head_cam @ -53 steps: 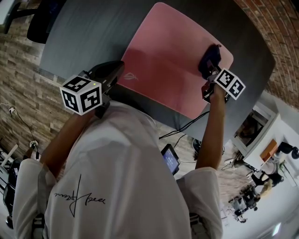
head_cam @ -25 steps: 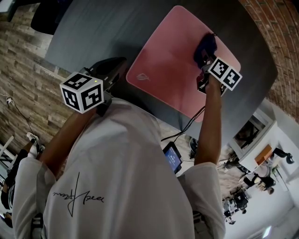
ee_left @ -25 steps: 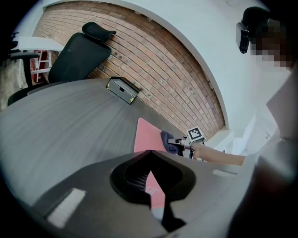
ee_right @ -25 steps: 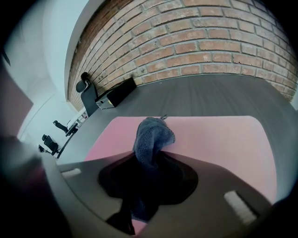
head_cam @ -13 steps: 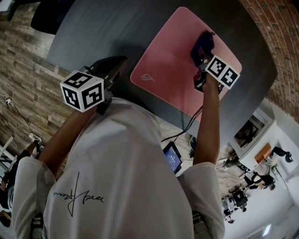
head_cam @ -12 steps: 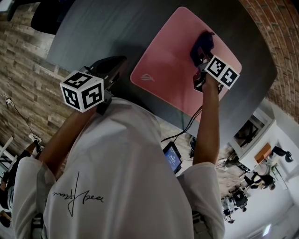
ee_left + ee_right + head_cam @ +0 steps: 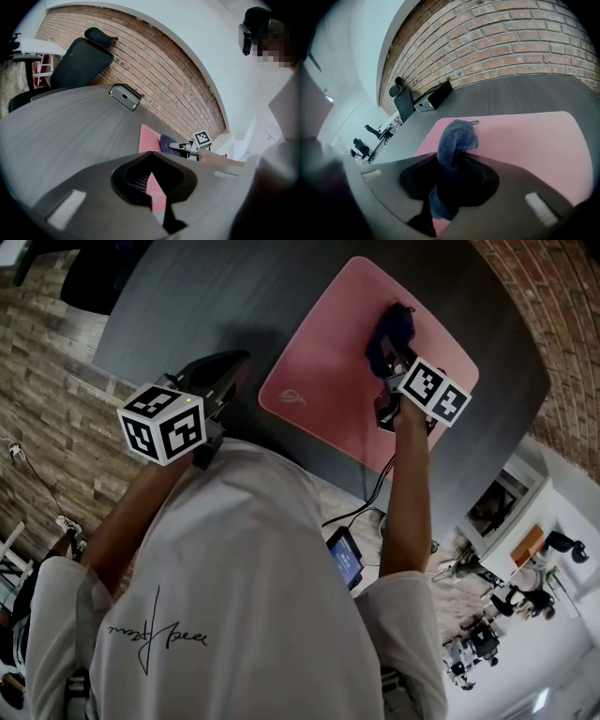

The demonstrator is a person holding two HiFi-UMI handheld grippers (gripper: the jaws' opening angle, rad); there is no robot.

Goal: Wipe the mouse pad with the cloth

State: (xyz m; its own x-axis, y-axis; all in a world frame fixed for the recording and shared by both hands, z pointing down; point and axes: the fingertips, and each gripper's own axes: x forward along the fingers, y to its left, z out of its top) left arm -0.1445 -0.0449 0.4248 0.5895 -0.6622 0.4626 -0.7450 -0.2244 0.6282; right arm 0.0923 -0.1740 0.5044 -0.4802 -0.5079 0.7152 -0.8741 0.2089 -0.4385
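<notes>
A pink mouse pad [image 7: 328, 362] lies on the grey table [image 7: 206, 306]. My right gripper [image 7: 386, 367] is shut on a dark blue cloth [image 7: 389, 329], which it presses down onto the pad's right half. In the right gripper view the cloth [image 7: 457, 138] bunches up out of the jaws [image 7: 447, 187] over the pink pad [image 7: 525, 140]. My left gripper [image 7: 225, 381] hovers at the table's near edge, left of the pad, jaws together with nothing in them. The left gripper view shows its jaws [image 7: 152, 187], the pad [image 7: 147, 138] and the cloth [image 7: 167, 140] beyond.
A black box [image 7: 124, 96] stands at the table's far side by the brick wall, also in the right gripper view as the box [image 7: 433, 99]. A black office chair [image 7: 77, 61] stands behind the table. A cable [image 7: 375, 488] hangs off the near edge.
My right gripper has slid the cloth leftward across the pad, away from its right corner. The left gripper has stayed where it was.
</notes>
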